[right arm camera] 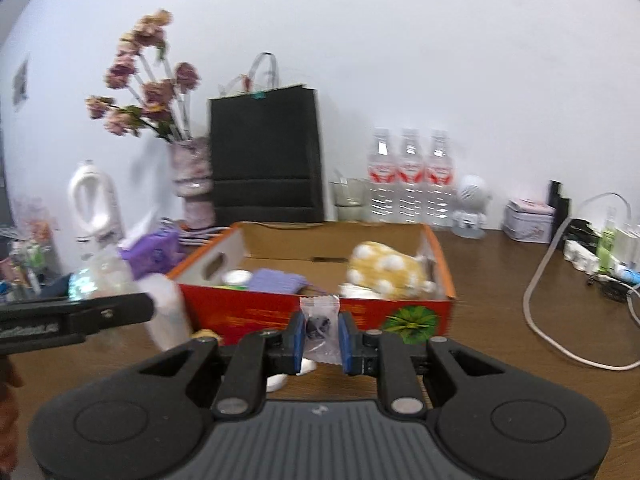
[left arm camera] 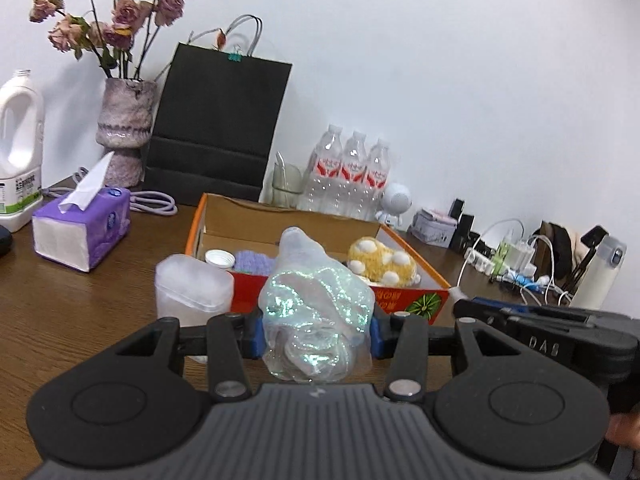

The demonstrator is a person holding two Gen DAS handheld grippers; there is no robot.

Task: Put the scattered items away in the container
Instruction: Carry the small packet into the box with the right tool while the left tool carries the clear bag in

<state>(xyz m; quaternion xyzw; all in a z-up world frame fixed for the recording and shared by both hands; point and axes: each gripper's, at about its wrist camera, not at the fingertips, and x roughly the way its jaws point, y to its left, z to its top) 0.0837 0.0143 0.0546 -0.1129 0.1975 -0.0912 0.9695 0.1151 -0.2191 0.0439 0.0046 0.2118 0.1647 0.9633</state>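
Orange box [left arm camera: 404,300] — yellow plush [left arm camera: 382,260], white cap [left arm camera: 219,258], purple cloth [left arm camera: 254,261] inside

Bright, even indoor light. Left view sharp; right view smeared by motion blur, worst at left. Fisheye bending, dark corners.

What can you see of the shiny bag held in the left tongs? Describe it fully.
The shiny bag is a crumpled, clear plastic bundle with iridescent green-white glints. It stands roughly upright, knotted top pointing up, pinched at its sides between the blue pads of the left tongs, in front of the red cardboard box.
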